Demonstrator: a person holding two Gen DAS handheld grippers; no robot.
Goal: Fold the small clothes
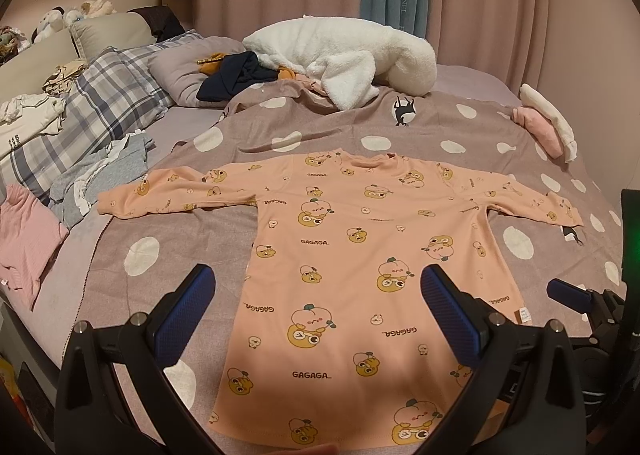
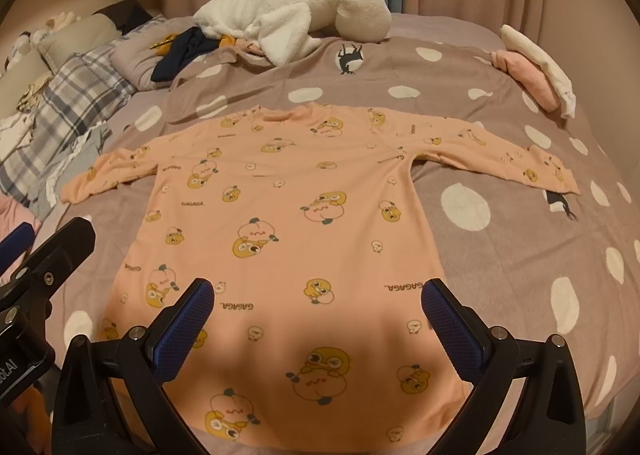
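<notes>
half the shirt (image 2: pixel 288 215) hem shadowed

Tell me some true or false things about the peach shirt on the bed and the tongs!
1. The peach shirt lies flat with both sleeves spread out. True.
2. The left tongs are squeezing the shirt's hem. False: they are open and hold nothing.
3. The right tongs are open. True.
4. The shirt lies on a plain white sheet. False: it lies on a mauve blanket with white spots.
5. A fluffy white plush lies beyond the shirt's collar. True.
</notes>
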